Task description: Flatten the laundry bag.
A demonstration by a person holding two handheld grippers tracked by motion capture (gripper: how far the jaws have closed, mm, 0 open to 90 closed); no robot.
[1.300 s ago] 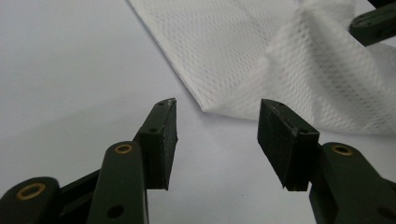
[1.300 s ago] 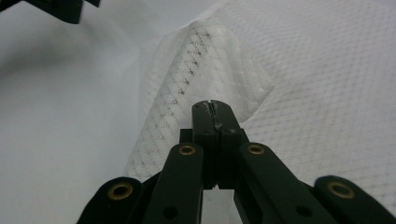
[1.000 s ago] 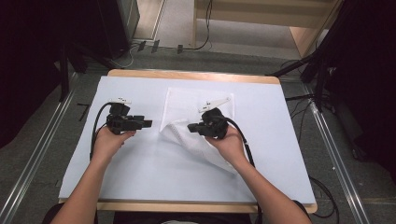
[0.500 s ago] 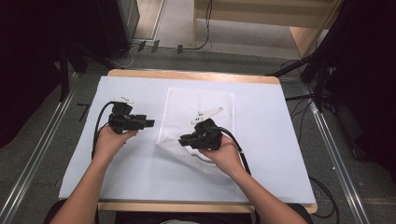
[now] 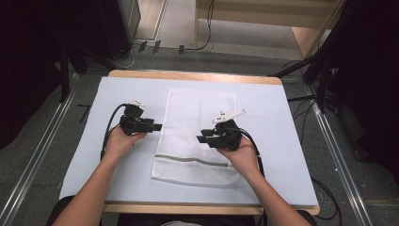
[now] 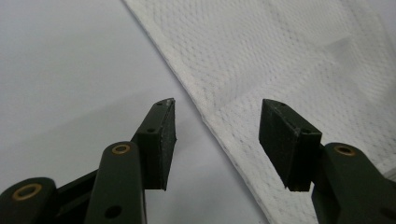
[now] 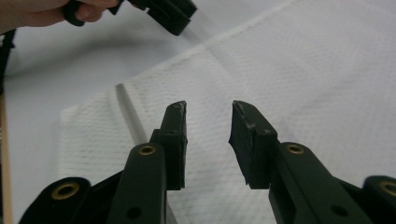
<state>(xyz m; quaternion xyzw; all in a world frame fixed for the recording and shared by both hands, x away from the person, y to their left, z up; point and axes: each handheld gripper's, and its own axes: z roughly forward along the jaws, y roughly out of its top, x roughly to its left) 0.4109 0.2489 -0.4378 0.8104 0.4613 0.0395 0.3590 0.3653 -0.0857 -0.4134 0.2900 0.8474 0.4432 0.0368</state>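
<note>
One white mesh bag (image 5: 197, 136) is lying flat near the middle of a pale sheet (image 5: 282, 141) that is covering a wooden table (image 5: 193, 75). Its fabric is showing a fine dimpled weave with a thicker hemmed border, and a single grey zip line (image 5: 188, 160) is running across it close to the person's end. In shape it is a long rectangle, stretching away from the person.

Two black grippers are being held over the sheet, one in each hand. Left gripper (image 5: 155, 127) is hovering just beside the bag's left edge; in the left gripper view its two flat, matte pads (image 6: 166, 140) are standing well apart with the bag's hem (image 6: 210, 121) passing between them lower down, nothing gripped. Right gripper (image 5: 201, 139) is hanging over the bag's right half, pointing left, with a grey three-cornered plate (image 5: 230, 114) on top. In the right gripper view its two jaws are parted with a narrower gap and are holding nothing, the mesh lying beneath them.

Two cables (image 5: 110, 129) are trailing back from the grippers toward the person.
</note>
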